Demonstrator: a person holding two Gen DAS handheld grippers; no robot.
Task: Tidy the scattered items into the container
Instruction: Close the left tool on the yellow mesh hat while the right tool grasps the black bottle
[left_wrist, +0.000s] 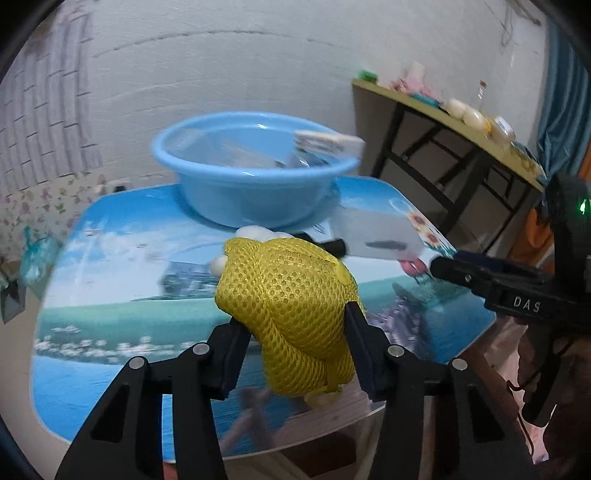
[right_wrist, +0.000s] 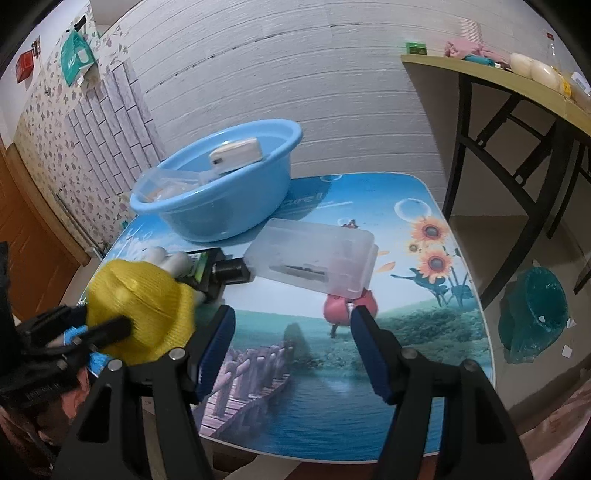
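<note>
Sitting right between the fingers of the left tool (left_wrist: 295, 325) is the yellow mesh bundle (left_wrist: 291, 314), and both pads are pressed into its sides, so that one's clenched on it, lifted a bit over the near left part of the counter (left_wrist: 110, 295). The right tool (right_wrist: 291, 332) is released, nothing between its fingers, just hanging over the printed counter top with the clear plastic box (right_wrist: 314, 254) a little past its tips. From the left wrist camera you get the bundle up close, but everything behind it is smeared. The right wrist view fills that in: some white cylinders (right_wrist: 173, 260) and a small black item (right_wrist: 229, 269) lie behind the bundle, next to the clear box, and the blue basin (right_wrist: 218, 184) at the far left of the counter already has a white block (right_wrist: 236, 153) and a clear piece in it. It also shows a teal bin (right_wrist: 535, 310) on the floor to the right. The bundle itself is a yellow net, lumpy and rounded, with something pale poking out at the bottom.
</note>
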